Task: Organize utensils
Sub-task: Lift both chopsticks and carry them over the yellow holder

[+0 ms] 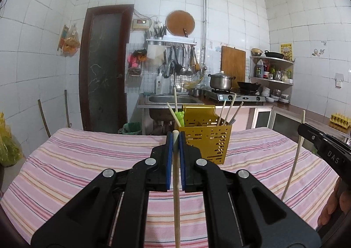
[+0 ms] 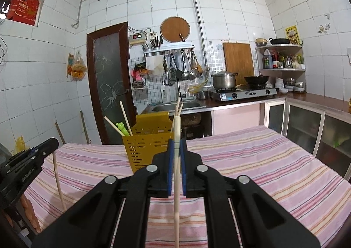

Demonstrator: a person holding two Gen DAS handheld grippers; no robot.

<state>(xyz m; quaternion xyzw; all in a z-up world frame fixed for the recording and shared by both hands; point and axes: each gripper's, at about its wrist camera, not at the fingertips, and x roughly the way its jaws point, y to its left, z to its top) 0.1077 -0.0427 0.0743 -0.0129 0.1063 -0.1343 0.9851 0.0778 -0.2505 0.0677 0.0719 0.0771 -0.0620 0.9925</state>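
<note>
The left tool (image 1: 175,140) is clamped on a pale wooden chopstick (image 1: 176,193) that stands upright between its blue pads. The right tool (image 2: 176,147) likewise grips a second pale wooden chopstick (image 2: 176,182). Just ahead of both tools stands a perforated yellow plastic utensil holder (image 1: 206,138), already holding several chopsticks (image 1: 228,112), on the pink striped cloth (image 2: 252,160) covering the counter.

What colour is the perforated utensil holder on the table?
Mustard yellow utensil holder, clearest in the right wrist view.
</note>
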